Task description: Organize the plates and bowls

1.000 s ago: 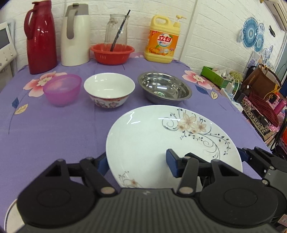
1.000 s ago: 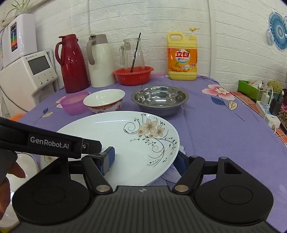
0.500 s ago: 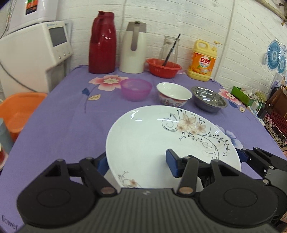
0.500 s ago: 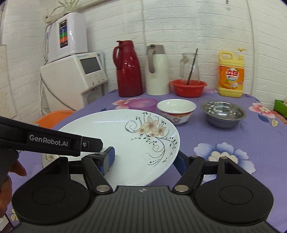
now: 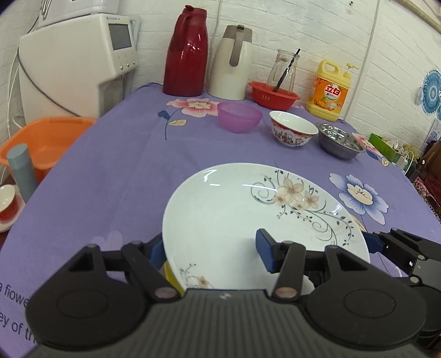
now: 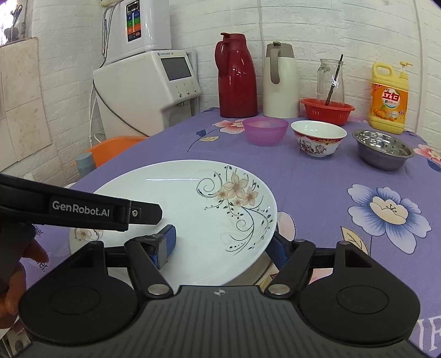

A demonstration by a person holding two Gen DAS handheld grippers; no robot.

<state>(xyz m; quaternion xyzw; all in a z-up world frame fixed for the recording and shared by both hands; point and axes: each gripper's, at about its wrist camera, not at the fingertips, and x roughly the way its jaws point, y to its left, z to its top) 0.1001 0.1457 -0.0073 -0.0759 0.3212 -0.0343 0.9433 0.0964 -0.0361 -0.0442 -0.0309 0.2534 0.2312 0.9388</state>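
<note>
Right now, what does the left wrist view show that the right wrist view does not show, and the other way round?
Only the left wrist view: a green box beyond the table's right side and a blue wall ornament.
Only the right wrist view: the coloured panel of the wall unit and a pale board on the wall.
Both: the flowered plate, the purple bowl, the ceramic bowl, the steel bowl, the red flask, the white flask and the yellow bottle.

At 6 o'clock your left gripper (image 5: 210, 252) hides the floral plate's (image 5: 248, 220) near rim. At 9 o'clock the picture's edge cuts a small bowl (image 5: 7, 202).
</note>
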